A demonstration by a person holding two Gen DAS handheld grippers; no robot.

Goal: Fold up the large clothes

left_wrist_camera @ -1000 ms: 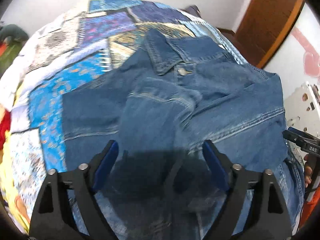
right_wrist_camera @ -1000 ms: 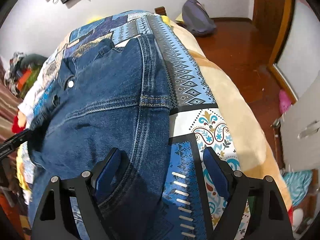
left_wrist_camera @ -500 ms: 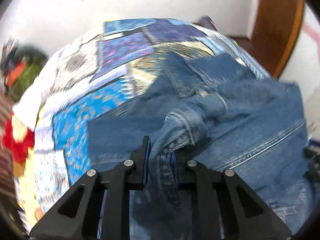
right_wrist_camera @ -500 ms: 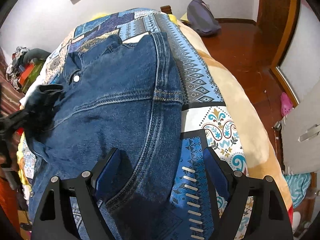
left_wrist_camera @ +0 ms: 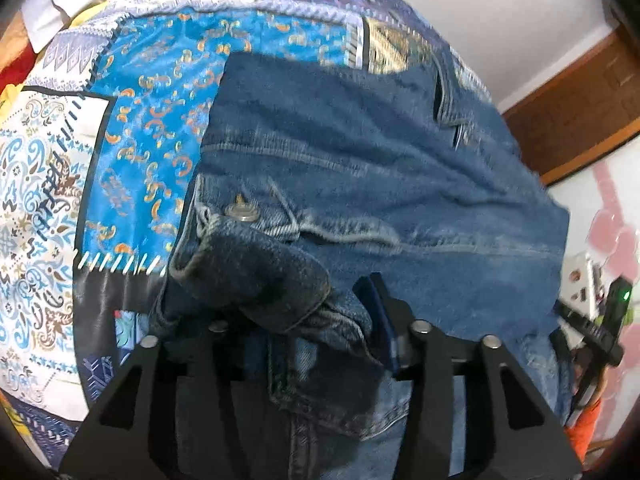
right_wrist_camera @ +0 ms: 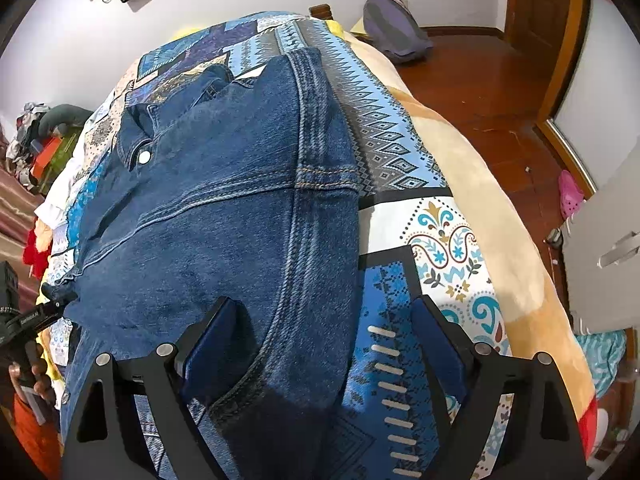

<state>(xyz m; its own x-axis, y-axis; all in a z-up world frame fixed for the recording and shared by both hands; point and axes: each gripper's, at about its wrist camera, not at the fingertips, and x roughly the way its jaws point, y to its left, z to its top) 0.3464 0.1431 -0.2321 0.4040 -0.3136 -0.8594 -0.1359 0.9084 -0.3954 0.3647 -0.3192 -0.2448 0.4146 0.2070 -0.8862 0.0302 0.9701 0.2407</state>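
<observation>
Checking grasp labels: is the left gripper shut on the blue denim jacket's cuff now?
Shut. The left gripper pinches the blue denim jacket by its bunched cuff, lifted off the patchwork bedspread.

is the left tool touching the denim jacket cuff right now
Touching. The left wrist view shows the left tool closed around the bunched cuff of the denim jacket, fabric pressed against the blue pad with no gap.

A home bedroom: patchwork bedspread (right_wrist_camera: pixel 432 240) (wooden floor (right_wrist_camera: pixel 480 80) beside), clothes pile (right_wrist_camera: pixel 36 140).
</observation>
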